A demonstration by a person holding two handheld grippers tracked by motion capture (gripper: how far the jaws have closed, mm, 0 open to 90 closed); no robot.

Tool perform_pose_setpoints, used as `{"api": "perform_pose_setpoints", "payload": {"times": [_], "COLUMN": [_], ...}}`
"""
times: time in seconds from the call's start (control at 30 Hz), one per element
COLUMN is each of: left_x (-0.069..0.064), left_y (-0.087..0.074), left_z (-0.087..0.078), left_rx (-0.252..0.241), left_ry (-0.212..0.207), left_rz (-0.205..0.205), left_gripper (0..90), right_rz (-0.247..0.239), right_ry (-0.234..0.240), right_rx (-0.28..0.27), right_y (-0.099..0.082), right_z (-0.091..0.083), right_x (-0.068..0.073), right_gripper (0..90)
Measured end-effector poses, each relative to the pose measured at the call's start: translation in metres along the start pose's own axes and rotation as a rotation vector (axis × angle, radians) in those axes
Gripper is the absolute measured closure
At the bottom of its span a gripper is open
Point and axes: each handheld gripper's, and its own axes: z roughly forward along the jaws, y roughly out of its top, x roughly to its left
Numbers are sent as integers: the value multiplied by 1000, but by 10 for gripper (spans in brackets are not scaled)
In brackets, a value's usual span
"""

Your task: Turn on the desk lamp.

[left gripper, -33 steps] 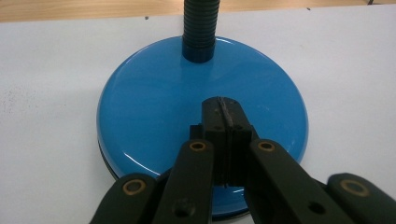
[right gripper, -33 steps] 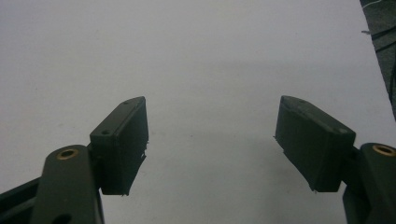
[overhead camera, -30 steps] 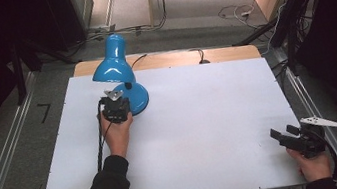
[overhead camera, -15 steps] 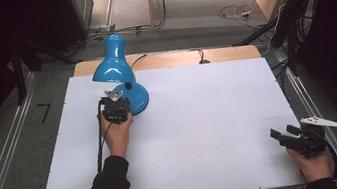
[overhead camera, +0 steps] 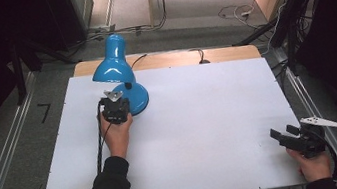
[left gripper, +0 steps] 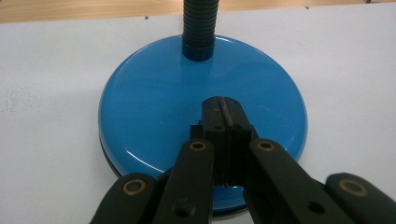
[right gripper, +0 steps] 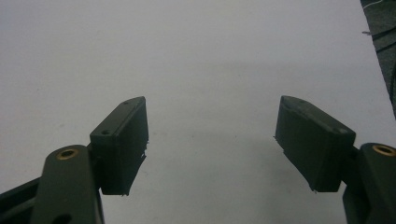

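The left gripper [overhead camera: 117, 107] sits over the near edge of the blue lamp's round base [overhead camera: 137, 99], held by the person's left hand [overhead camera: 117, 135]. In the left gripper view its tip [left gripper: 224, 119] has both jaws pressed flat together with nothing between them, and that closed tip lies over the glossy base [left gripper: 154, 107]; whether it touches the surface I cannot tell. Straight ahead of the jaws, the black ribbed neck [left gripper: 200, 25] rises from the far part of the base. In the high view the lamp's blue shade [overhead camera: 112, 65] leans away beyond this gripper, toward the far edge of the white board [overhead camera: 200, 115] that covers the table.

The right gripper [overhead camera: 284, 136] is held by the right hand [overhead camera: 313, 166] near the board's near right corner, well apart from the lamp. In the right gripper view its jaws stand wide apart [right gripper: 212, 140], holding nothing, with bare white board [right gripper: 196, 56] beneath and ahead of them. A grey three-cornered plate [overhead camera: 322, 122] sticks out from its top, toward the table's right rail.
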Motion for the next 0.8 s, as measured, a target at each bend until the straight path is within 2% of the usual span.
{"api": "perform_pose_setpoints", "payload": {"times": [0.33,0.53,0.7,0.8], "left_x": [2,3,8,9], "left_y": [-3,-2,-1,-1], "left_z": [-2,-3,-5,-10], "left_rx": [5,8,23,10], "left_ry": [-5,-12,-29,-42], "left_rz": [6,-7,-41,-21], "left_gripper": [900,900,900,880], "right_rz": [-1,0,2,2], "right_ry": [1,1,0,-2], "right_rx": [0,-1,-1,-3], "right_y": [0,0,0,0], "right_z": [1,0,1,0], "right_x": [0,1,0,-1], "right_gripper": [241,241,241,241]}}
